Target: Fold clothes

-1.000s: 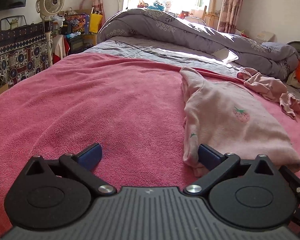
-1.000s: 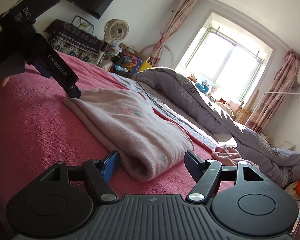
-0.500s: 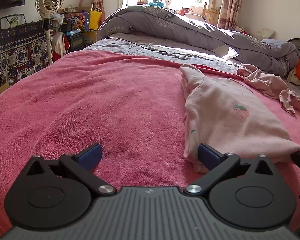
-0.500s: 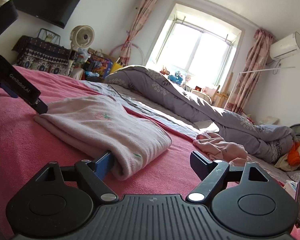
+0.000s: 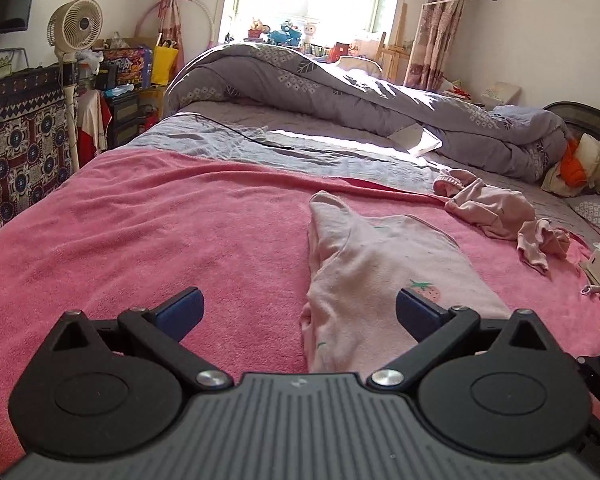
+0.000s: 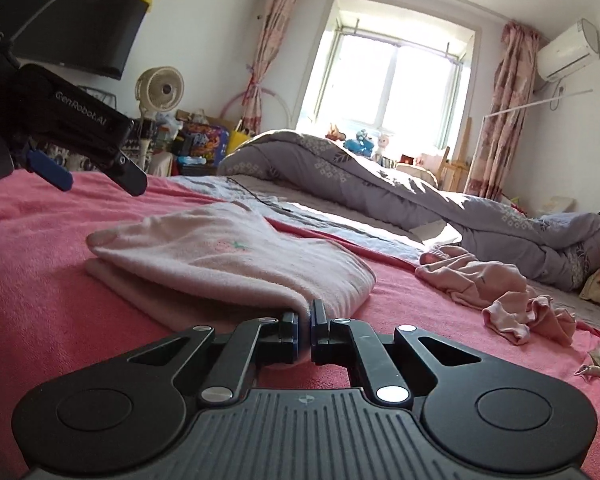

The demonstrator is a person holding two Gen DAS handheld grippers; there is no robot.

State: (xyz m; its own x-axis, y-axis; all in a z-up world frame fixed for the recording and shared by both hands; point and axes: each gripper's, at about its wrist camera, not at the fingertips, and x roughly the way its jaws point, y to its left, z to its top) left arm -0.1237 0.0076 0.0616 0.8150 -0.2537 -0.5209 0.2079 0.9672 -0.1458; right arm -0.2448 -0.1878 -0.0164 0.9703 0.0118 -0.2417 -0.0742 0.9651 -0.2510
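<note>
Sunlit bed [image 5: 148, 240] is carrying a folded pink garment [image 6: 228, 264]; right hand-held gripper [image 6: 305, 320] is pinching its near edge, left hand-held gripper [image 5: 300, 312] is hovering wide open.

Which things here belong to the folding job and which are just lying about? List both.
Job:
- folded pink garment
- crumpled pink garment
- right claw, shut at the folded garment's edge
- left claw, open

Lying about:
- grey duvet
- fan
- windowsill toys
- pink blanket
</note>
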